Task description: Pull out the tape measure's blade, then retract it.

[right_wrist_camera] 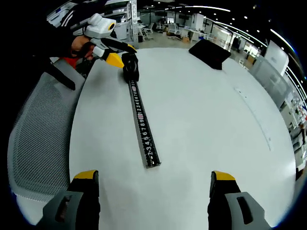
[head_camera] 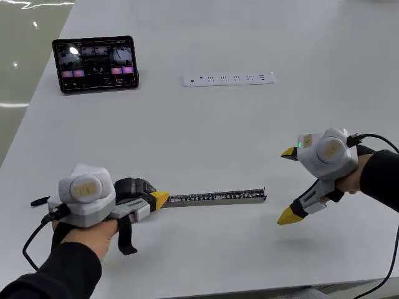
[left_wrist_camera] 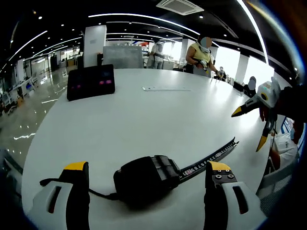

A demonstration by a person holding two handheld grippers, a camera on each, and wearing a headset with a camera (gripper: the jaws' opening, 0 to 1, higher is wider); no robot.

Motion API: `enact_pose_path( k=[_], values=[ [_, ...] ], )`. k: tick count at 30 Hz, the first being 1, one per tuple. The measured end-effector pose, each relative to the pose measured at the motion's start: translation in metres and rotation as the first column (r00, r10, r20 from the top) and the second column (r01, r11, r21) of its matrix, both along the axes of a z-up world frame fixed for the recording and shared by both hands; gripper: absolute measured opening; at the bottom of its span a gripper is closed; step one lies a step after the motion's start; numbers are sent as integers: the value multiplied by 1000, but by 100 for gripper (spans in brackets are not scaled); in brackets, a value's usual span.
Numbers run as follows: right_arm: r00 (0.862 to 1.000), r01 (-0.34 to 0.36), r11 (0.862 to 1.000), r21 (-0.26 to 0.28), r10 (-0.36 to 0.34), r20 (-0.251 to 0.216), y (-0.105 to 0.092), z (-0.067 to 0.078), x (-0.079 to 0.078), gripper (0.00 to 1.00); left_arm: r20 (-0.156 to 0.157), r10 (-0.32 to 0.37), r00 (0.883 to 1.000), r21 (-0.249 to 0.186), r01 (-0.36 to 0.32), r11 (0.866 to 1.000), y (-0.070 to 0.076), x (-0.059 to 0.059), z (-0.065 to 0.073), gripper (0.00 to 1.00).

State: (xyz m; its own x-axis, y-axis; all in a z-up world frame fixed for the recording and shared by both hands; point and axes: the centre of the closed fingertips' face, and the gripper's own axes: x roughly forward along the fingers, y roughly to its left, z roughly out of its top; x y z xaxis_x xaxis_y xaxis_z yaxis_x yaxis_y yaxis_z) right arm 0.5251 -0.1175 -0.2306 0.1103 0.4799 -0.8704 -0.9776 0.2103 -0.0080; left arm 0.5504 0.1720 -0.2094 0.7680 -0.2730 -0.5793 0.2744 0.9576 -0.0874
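Lying near the front edge of the white surface (head_camera: pixel 206 137), the black tape measure (head_camera: pixel 132 189) sits inside the left claw (left_wrist_camera: pixel 147 166). That claw is released: in the left gripper view its two yellow-tipped jaws stand wide apart, one on each side of the case, and neither touches it. The case's black wrist strap (head_camera: pixel 124 233) trails back toward the person's hand. The blade (head_camera: pixel 215 197) is drawn out of the case and lies flat on the surface, pointing toward the right claw (head_camera: pixel 288 185). In the right gripper view the printed numbers on the blade can be read, and its free end stops just ahead of the gap between that claw's jaws, apart from both. The right claw is also released, jaws spread wide and holding nothing, raised a little above the surface near the blade's tip. Farther back on the surface stand a dark tablet (head_camera: pixel 95 63) with a lit screen and a white power strip (head_camera: pixel 229 79), well apart from the tape measure.
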Motion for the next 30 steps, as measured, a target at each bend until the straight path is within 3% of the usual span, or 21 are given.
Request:
enact_pose_path(
  k=[2, 4, 7, 9, 11, 17, 18, 19, 20, 23, 30],
  values=[
    [1000, -15, 1000, -8, 15, -3, 3, -4, 1, 95, 19, 16, 1000, 5, -16, 1000, 1, 3, -4, 99],
    [1000, -16, 1000, -11, 16, -7, 5, -8, 4, 93, 35, 32, 999, -16, -32, 999, -3, 4, -3, 99],
    [1000, -21, 1000, -16, 21, -21, 8, -12, 5, 90, 83, 43, 996, 24, -45, 999, -3, 6, -1, 99],
    [999, -27, 999, -21, 26, -29, 9, -16, 6, 90, 100, 72, 992, 9, -73, 997, -1, 8, 0, 99],
    [999, -37, 999, -30, 37, -22, 9, -20, 8, 89, 86, 83, 993, -30, -81, 996, -4, 7, -4, 99],
    [998, -53, 998, -45, 52, -23, 9, -26, 8, 83, 83, 106, 991, -37, -103, 994, -3, 3, -10, 99],
    [998, -58, 997, -46, 57, -21, 10, -27, 8, 81, 87, 113, 990, -35, -110, 993, -2, 3, -10, 99],
    [998, -60, 997, -47, 59, -21, 10, -27, 8, 79, 119, 128, 985, -33, -124, 992, 2, 5, -8, 99],
    [998, -59, 997, -48, 58, -22, 11, -28, 9, 78, 129, 138, 982, -45, -134, 990, 3, 6, -6, 99],
    [997, -75, 996, -42, 75, -20, 14, -27, 9, 65, 111, 147, 983, -40, -143, 989, 6, 4, -9, 99],
    [996, -91, 996, -25, 90, -29, 21, -28, 9, 42, 118, 141, 983, -31, -138, 990, 8, 6, -8, 99]
  ],
)
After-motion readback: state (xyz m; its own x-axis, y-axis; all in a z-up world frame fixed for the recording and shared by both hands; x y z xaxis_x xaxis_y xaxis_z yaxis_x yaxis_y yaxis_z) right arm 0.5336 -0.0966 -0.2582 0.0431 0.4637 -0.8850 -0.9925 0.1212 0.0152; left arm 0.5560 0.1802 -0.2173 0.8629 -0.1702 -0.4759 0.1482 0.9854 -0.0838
